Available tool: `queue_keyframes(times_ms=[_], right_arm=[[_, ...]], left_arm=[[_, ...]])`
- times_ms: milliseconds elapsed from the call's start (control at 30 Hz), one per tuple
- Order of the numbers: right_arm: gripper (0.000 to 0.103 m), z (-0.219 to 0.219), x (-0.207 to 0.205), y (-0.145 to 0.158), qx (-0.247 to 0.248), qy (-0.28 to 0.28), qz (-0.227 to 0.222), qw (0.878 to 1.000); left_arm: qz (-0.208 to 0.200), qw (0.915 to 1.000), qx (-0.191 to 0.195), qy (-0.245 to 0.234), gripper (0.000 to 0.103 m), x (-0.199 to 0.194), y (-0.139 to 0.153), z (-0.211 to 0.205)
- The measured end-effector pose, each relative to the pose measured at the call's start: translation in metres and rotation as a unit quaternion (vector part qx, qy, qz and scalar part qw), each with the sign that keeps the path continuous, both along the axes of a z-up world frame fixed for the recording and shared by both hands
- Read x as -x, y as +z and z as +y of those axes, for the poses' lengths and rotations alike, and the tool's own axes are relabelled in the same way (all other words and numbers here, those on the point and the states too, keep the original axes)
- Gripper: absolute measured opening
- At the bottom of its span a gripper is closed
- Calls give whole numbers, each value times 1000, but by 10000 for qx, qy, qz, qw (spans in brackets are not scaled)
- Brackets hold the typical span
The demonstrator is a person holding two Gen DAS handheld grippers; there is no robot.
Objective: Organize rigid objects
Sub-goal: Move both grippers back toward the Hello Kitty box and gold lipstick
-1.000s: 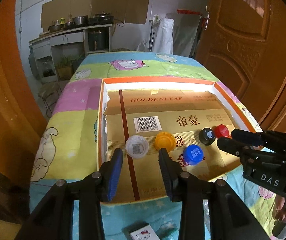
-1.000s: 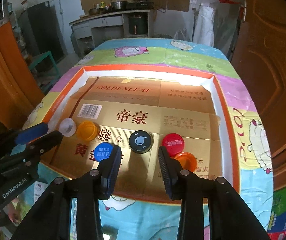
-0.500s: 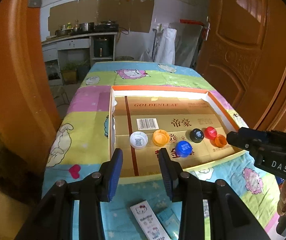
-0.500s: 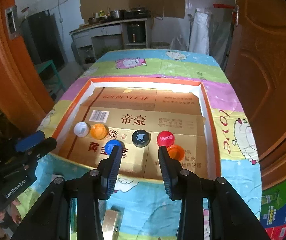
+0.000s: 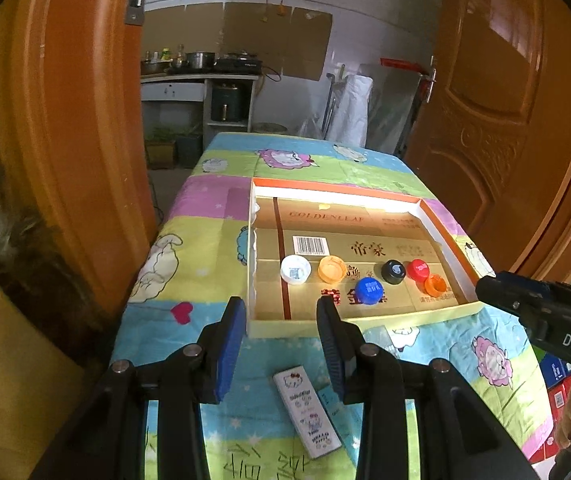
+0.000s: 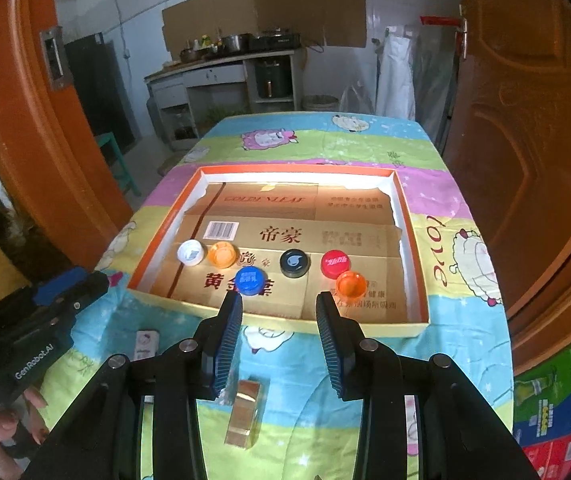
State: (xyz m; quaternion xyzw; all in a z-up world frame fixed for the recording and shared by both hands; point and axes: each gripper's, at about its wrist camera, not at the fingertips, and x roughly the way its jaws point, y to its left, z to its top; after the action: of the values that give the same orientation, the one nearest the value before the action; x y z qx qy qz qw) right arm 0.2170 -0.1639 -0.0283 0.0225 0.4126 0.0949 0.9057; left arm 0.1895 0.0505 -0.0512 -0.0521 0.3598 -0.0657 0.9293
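Observation:
Several bottle caps lie in a shallow cardboard tray (image 5: 429,208) (image 6: 403,216): white cap (image 5: 295,270) (image 6: 189,252), yellow cap (image 5: 332,269) (image 6: 223,254), blue cap (image 5: 369,290) (image 6: 250,281), black cap (image 5: 393,271) (image 6: 294,263), red cap (image 5: 418,269) (image 6: 335,263), orange cap (image 5: 434,284) (image 6: 351,284). My left gripper (image 5: 280,310) is open and empty, held above the table short of the tray's near edge. My right gripper (image 6: 279,306) is open and empty, also short of the tray.
A white cartoon-printed box (image 5: 306,412) and a gold box (image 6: 244,414) lie on the patterned tablecloth near the front. Orange doors (image 5: 525,100) stand at both sides. A kitchen counter (image 6: 221,68) is at the back.
Both grippers have pulled back and up from the tray toward the table's near end. The caps have not moved. Both grippers stay open.

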Motion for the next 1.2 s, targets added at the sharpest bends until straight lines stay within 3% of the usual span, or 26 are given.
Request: queue_keyframes(times_ms=[333, 733, 1200], right_arm=[[40, 7, 26, -11, -229, 14, -27, 9997], [40, 5, 47, -42, -527, 18, 119, 9985], [40, -3, 58, -61, -693, 76, 184, 9974]], left_arm=[[81, 9999, 16, 86, 37, 27, -26, -7], [206, 9980, -129, 581, 37, 47, -73, -25], [-155, 9922, -576, 1099, 38, 65, -75, -25]])
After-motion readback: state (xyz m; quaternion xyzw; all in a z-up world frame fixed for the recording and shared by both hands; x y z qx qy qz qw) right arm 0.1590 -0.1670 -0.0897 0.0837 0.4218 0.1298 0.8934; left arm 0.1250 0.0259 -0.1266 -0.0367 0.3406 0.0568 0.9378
